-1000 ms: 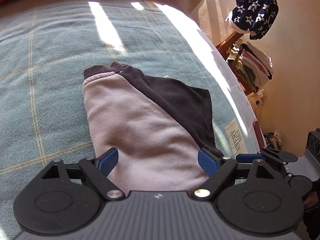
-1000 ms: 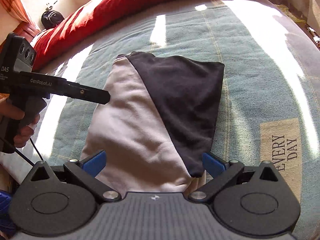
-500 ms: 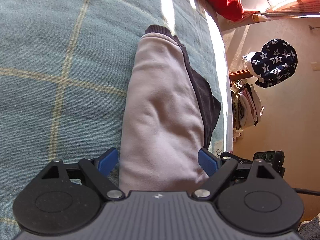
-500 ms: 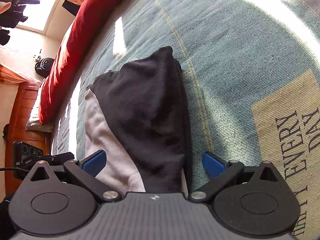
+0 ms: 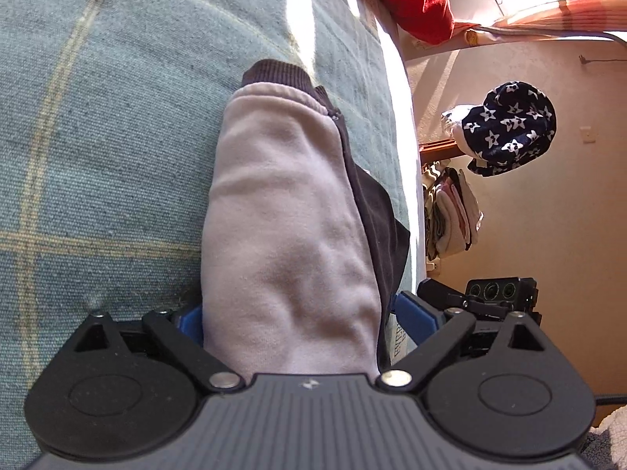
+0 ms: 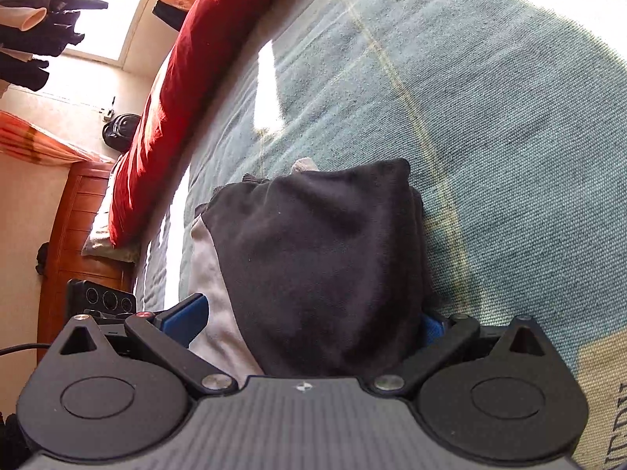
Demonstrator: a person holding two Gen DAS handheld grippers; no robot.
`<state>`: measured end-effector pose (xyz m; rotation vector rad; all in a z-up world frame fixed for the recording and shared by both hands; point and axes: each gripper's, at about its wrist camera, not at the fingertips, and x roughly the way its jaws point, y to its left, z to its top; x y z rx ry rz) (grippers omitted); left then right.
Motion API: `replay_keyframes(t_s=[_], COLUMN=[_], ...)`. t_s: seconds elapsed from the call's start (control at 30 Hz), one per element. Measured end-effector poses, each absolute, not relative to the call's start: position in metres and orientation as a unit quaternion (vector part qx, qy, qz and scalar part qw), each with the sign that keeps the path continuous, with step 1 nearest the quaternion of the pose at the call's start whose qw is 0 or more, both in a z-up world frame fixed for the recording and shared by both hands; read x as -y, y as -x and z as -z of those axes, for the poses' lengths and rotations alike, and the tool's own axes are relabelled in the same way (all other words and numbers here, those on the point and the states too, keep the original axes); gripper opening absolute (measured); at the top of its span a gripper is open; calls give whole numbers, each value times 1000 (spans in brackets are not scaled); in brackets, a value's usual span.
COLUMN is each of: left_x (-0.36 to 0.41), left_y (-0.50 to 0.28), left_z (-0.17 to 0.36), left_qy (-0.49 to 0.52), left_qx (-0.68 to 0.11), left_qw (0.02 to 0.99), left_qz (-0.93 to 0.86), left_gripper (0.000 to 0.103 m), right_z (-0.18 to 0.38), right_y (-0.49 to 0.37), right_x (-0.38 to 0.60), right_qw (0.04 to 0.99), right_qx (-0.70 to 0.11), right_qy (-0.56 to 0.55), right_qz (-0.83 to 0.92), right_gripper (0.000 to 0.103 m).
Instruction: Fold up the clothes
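A folded sweatshirt [image 5: 290,243], pale lilac with dark panels and a ribbed dark hem, lies on the teal plaid blanket [image 5: 98,149], below the red pillow [image 6: 164,117]. The left gripper [image 5: 301,317] straddles the sweatshirt's near end, its jaws opening wide with the cloth between them. The right gripper [image 6: 309,321] straddles the dark side of the sweatshirt likewise, spread wide; whether its pads press the fabric cannot be told.

My two wrist cameras look forward and downward, very near the folded garment [image 5: 290,235] on the bed [image 5: 98,137]. The left views its pale side, the right its dark side [image 6: 321,266]; both share it.
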<state>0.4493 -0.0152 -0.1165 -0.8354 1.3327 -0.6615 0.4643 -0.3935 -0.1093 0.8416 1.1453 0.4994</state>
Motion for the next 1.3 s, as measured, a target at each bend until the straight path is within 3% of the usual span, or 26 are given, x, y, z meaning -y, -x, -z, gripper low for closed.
replay_keyframes(t_s=[0.2, 0.4, 0.77, 0.97, 1.1, 1.3], left_x=[0, 3, -2, 22, 23, 12], left_y=[-425, -473, -424, -472, -453, -432], left_z=[118, 111, 122, 127, 121, 125], left_qy=[393, 355, 412, 401, 386, 384], left_qx=[-580, -533, -578, -563, -569, -584], left_qw=[655, 705, 642, 652, 646, 645], left_qz=[284, 304, 291, 312, 330, 309], left_gripper=[95, 94, 94, 95, 97, 91], right_z=[112, 113, 112, 110, 114, 124], right_y=[-429, -435, -429, -451, -453, -430], right_x=[391, 385, 387, 383, 383, 390], right_qw=[706, 702, 706, 708, 699, 677], right_qx=[-534, -544, -536, -531, -534, -541], right_qy=[-401, -397, -397, -391, -398, -409], right_qz=[-233, -232, -239, -253, -260, -286], right_gripper=[103, 103, 103, 103, 103, 103])
